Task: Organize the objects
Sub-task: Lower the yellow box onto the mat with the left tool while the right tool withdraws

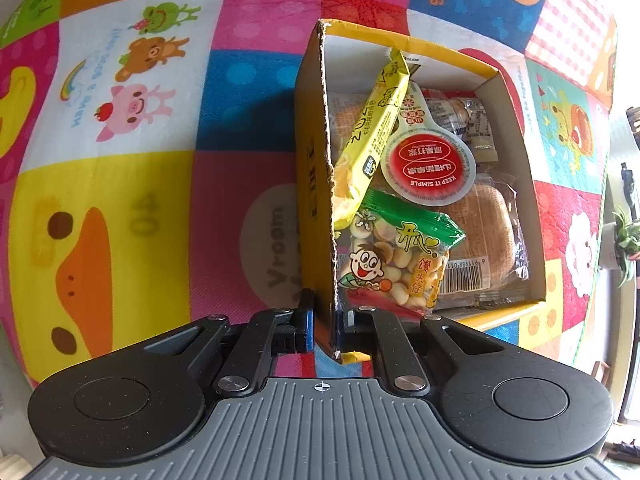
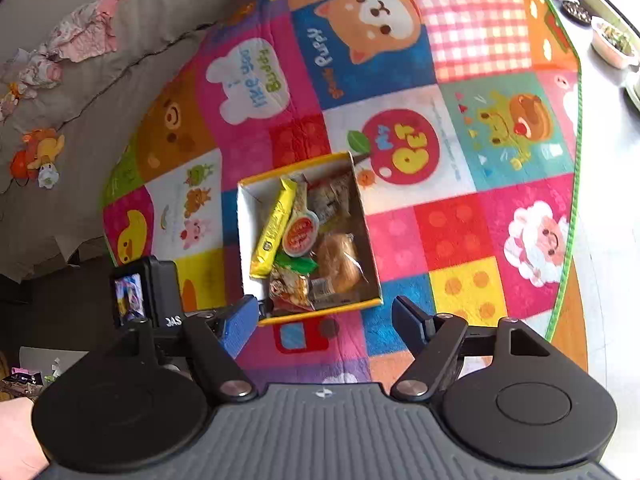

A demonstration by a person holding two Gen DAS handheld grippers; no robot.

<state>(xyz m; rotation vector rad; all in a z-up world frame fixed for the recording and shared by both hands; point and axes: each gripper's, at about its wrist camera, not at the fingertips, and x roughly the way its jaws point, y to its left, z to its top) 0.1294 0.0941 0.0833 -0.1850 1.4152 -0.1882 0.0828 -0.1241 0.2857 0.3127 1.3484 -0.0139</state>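
An open yellow cardboard box (image 1: 516, 92) stands on the play mat. It holds a yellow snack bar (image 1: 372, 136), a round red-lidded sauce cup (image 1: 430, 166), a green-topped bag of small biscuits (image 1: 396, 264) and wrapped bread (image 1: 488, 224). My left gripper (image 1: 324, 320) is shut on the box's torn left wall, one pad outside and one inside. In the right wrist view the box (image 2: 370, 240) lies below my right gripper (image 2: 324, 312). That gripper hangs open above the box's near edge, with nothing between its fingers (image 2: 240, 324).
A patchwork cartoon play mat (image 2: 460, 240) covers the floor. Grey bedding with small toys (image 2: 40, 156) lies at the left, and potted plants (image 2: 612, 40) stand on the bare floor at the right. The left unit's camera (image 2: 144, 296) sits beside the box. A hand (image 2: 16, 432) shows at bottom left.
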